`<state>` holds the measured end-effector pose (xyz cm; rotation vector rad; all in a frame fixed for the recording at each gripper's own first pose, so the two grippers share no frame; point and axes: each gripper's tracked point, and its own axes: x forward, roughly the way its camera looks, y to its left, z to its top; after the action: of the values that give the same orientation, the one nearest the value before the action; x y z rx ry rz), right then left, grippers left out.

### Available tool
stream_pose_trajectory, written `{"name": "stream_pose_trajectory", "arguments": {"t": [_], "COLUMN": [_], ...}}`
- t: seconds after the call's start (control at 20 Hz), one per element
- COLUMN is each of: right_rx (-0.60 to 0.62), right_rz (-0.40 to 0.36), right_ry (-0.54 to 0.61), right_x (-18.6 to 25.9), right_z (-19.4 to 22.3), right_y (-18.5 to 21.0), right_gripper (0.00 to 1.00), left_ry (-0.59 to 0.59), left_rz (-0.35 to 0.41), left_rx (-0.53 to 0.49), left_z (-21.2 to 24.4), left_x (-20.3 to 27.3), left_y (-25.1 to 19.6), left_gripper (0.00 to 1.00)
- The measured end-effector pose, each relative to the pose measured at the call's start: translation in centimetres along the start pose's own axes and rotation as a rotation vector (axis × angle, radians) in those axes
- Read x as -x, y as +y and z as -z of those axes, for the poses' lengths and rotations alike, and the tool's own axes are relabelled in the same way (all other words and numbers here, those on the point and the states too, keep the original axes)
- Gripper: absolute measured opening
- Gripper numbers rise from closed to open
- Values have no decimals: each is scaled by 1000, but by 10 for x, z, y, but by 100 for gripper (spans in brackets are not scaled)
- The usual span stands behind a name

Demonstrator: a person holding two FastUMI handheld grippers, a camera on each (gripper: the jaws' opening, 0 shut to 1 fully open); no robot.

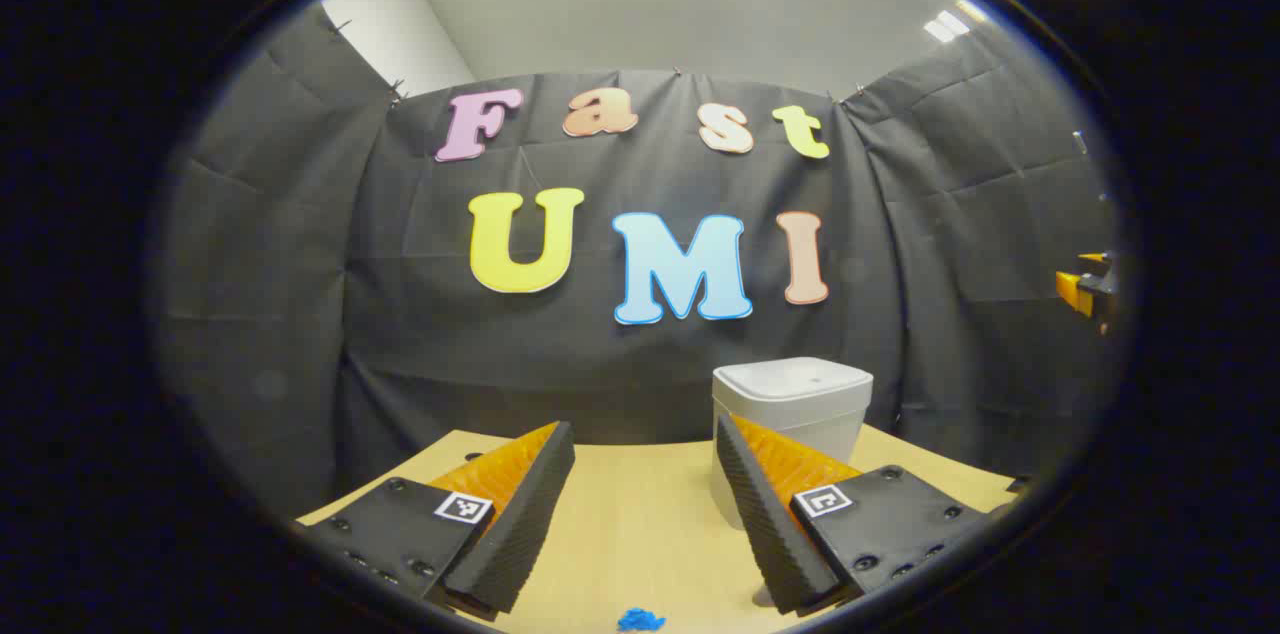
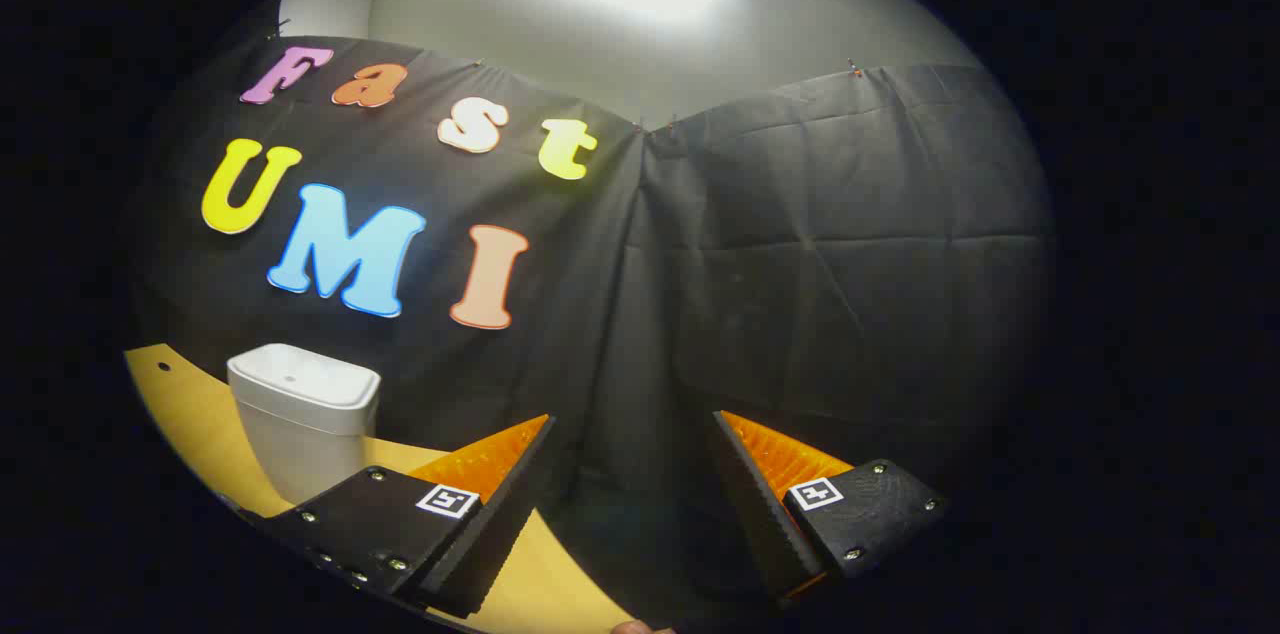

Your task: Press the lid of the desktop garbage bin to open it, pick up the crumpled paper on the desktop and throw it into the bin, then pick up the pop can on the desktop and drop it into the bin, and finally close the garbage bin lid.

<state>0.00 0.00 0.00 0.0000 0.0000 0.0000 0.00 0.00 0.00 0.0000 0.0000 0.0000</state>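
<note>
Just ahead of the left gripper, off its right finger, the garbage bin is parked on the desk, lid shut. Both claws are held wide, nothing gripped. The lid's best pressed squarely from above, right gripper kept clear

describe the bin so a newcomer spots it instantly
Start at the wooden table in front of the black cloth wall. Near its far edge stands the garbage bin, a small white tub that narrows toward its base. Its flat white lid is shut, and it is the one tall pale thing on the table; the small blue scrap nearby lies flat.
</note>
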Motion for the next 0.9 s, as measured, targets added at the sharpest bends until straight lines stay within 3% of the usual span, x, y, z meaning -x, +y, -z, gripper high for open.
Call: {"name": "stream_pose_trajectory", "arguments": {"t": [0.2, 0.4, 0.7, 0.9], "right_rx": [47, 23, -6, 4], "right_rz": [20, -79, -289, -428], "right_ry": [-36, -53, -43, -58], "right_x": [21, 46, 78, 92], "right_z": [-12, -32, -56, -66], "right_y": [-42, -28, 49, 111], "right_gripper": [97, 100, 97, 97], "left_ry": [-4, -23, -40, -37], "left_rz": [-56, -91, -99, -128], "left_rx": [0, -4, -3, 19], "left_z": [-9, -23, -41, -45], "left_x": [20, 40, 61, 63], "left_y": [-9, -19, -31, -11], "left_gripper": [94, 94, 96, 96]}}
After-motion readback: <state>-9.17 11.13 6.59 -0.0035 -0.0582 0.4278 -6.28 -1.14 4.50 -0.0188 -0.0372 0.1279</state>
